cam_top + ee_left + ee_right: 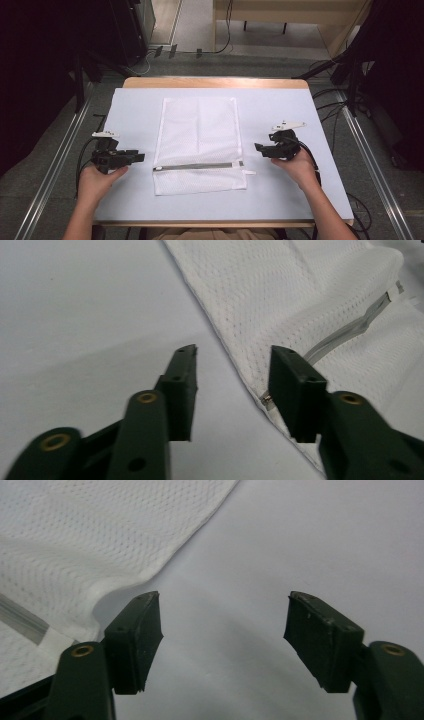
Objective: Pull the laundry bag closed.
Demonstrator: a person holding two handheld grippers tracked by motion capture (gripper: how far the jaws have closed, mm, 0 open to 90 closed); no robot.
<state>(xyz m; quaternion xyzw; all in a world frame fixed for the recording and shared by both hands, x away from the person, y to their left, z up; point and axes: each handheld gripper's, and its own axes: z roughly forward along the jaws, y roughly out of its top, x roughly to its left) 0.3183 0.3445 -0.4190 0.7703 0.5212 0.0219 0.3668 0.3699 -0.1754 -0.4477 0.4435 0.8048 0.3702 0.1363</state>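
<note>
A white mesh bag (199,144) lies flat at the centre of the high view on the pale bench (295,200), its grey zipper (197,166) running across it near the lower edge, with the pull tab (248,172) at the right end; the left claw (141,157) sits at centre left just beside the bag's edge, jaws apart and empty, and in the left gripper view the zipper's end (266,401) shows just inside the right-hand jaw; the right claw (258,149) at centre right also stands wide with nothing in it, bare bench between its jaws in the right gripper view, the bag's corner (95,597) at the left of that frame; the likely trouble is in the grab: thin mesh flat on a smooth sheet may slip out, or a claw may pinch both layers and hold the bag closed; pulling the tab with the other end unpinned would drag the whole bag sideways; the tab itself is small and easy to miss.
</note>
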